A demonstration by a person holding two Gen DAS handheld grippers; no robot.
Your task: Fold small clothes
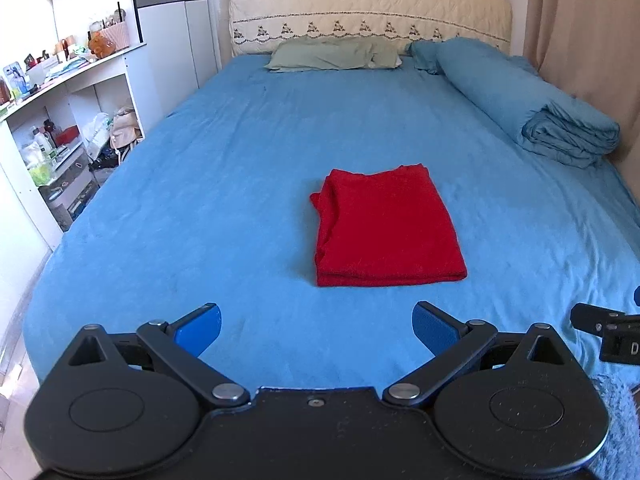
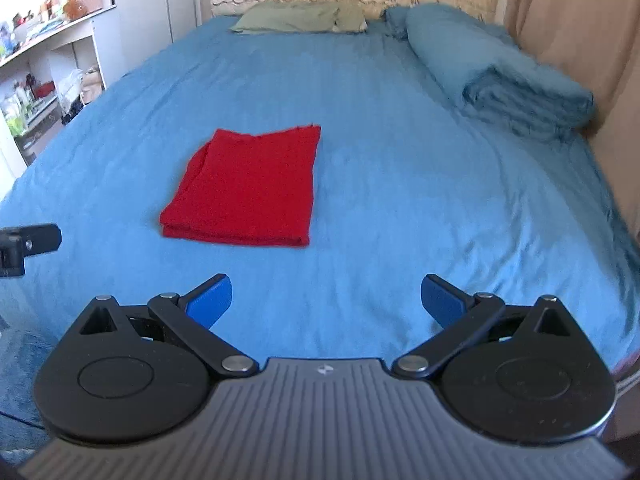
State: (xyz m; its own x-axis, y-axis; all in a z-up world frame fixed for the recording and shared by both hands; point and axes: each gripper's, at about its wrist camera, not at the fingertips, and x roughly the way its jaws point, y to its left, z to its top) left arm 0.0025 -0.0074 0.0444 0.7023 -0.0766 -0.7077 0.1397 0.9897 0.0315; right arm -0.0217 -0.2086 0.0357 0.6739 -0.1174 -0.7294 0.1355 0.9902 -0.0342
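Folded red garment (image 1: 386, 226) is seen lying mid-bed on the blue sheet (image 1: 200, 184), soft and light, best pinched at its near folded edge, while left gripper (image 1: 316, 326) and right gripper (image 2: 326, 300) are held wide open, empty.

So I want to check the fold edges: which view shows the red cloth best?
The left wrist view: the red cloth lies near centre, sharp, with its stacked layers clear along the near and left edges. The right wrist view shows the whole cloth too, but off to the left and slightly blurred.
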